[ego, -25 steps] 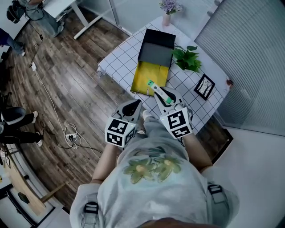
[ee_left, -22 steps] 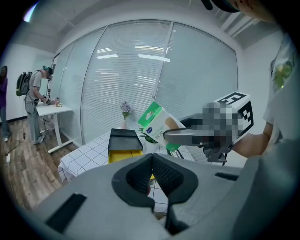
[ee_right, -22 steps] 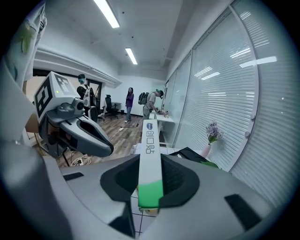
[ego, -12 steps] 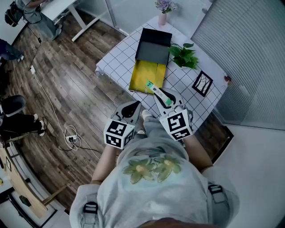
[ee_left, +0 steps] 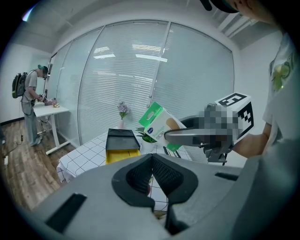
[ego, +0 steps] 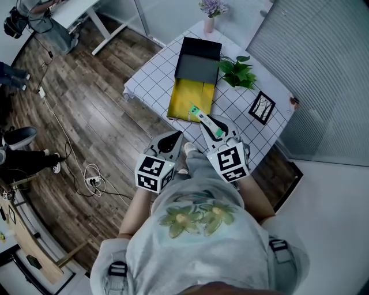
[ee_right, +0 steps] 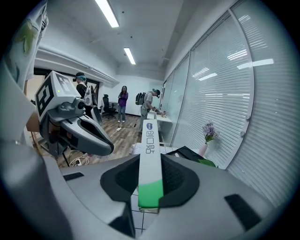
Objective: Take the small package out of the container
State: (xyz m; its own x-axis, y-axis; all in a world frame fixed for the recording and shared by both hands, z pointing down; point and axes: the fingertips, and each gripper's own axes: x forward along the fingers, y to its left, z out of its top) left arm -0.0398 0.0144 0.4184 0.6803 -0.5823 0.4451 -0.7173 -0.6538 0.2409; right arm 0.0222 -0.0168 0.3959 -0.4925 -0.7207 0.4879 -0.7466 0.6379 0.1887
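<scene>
The container (ego: pixel 194 86), a black box with its lid swung back and a yellow inside, lies on the checked table (ego: pixel 150 72); the left gripper view also shows the container (ee_left: pixel 122 146). The small green-and-white package (ego: pixel 206 118) hangs in the air near the table's front edge, clear of the container. My right gripper (ego: pixel 212 127) is shut on it. In the right gripper view the package (ee_right: pixel 150 140) stands edge-on between the pads. My left gripper (ego: pixel 171 138) hovers beside it, left of it, jaws together and empty. From the left gripper view the package (ee_left: pixel 160 125) shows tilted.
A potted plant (ego: pixel 239 74), a small picture frame (ego: pixel 264 110) and a vase of flowers (ego: pixel 209 14) stand on the table past the container. A cable (ego: pixel 92 173) lies on the wooden floor at left. A blind-covered glass wall (ego: pixel 323 69) runs along the right.
Both grippers and the package stay where they were. Only the head view has shifted slightly, and people at the far left have moved.
</scene>
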